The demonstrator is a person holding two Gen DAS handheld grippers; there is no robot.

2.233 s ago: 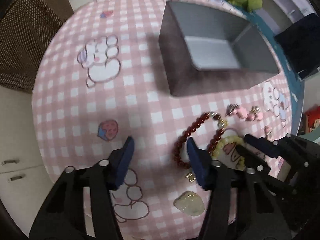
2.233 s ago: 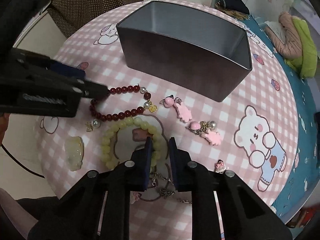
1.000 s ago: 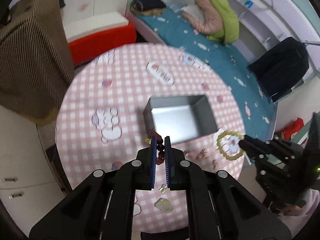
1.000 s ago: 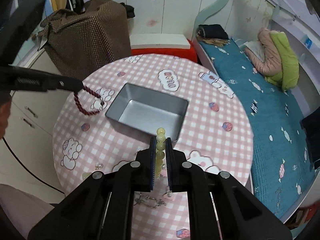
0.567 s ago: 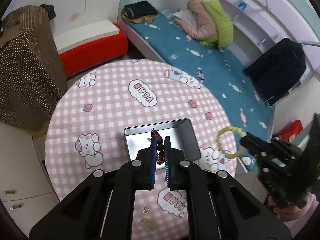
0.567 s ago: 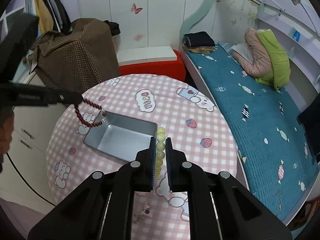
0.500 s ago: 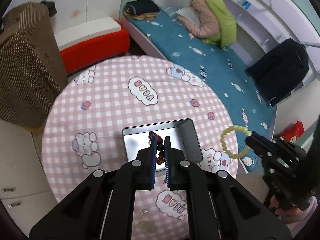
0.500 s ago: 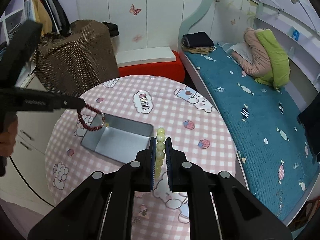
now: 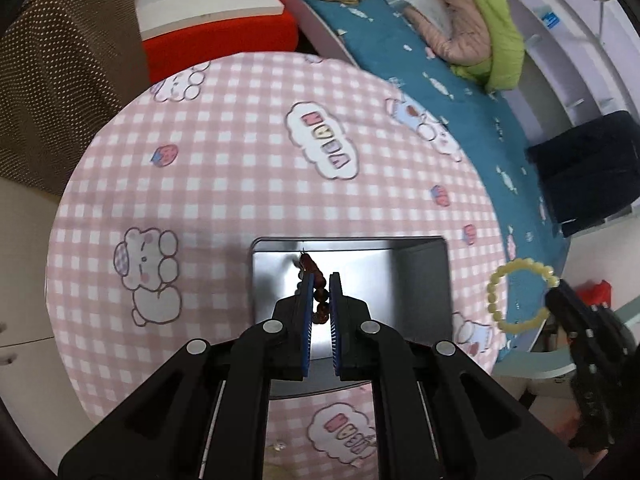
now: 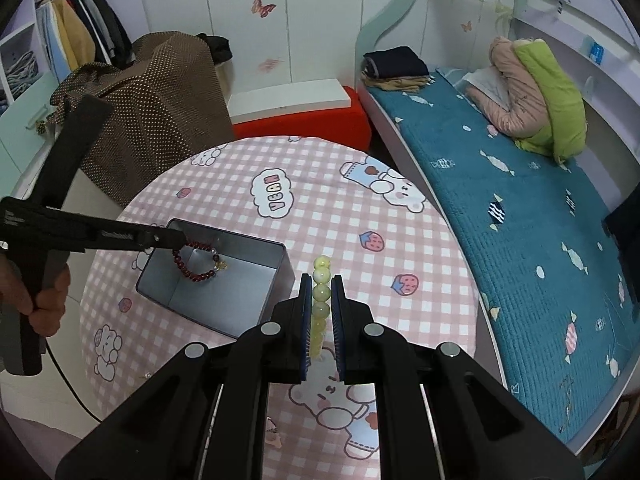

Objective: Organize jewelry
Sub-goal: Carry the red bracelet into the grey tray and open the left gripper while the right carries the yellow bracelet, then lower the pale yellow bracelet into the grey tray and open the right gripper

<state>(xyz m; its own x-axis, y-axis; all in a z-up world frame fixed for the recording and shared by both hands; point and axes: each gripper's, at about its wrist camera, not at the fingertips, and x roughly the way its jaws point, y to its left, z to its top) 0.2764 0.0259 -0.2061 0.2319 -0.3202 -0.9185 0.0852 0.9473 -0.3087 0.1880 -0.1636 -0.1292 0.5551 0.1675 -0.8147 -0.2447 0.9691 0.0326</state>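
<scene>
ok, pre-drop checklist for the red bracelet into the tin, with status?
1. Left gripper shut on the red bracelet: ok.
2. Red bracelet hanging over the open tin: ok.
3. Tin holds nothing else in the part that shows: ok.
4. Red bracelet low enough to drop without bouncing: cannot tell.
5. Right gripper shut on the yellow bracelet: ok.
6. Yellow bracelet off to the side of the tin, out of the drop path: ok.

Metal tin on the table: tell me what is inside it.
Nothing lies on the metal tin's visible floor. The red bracelet hangs over it from the left gripper. Its near corner is hidden behind the wall.
</scene>
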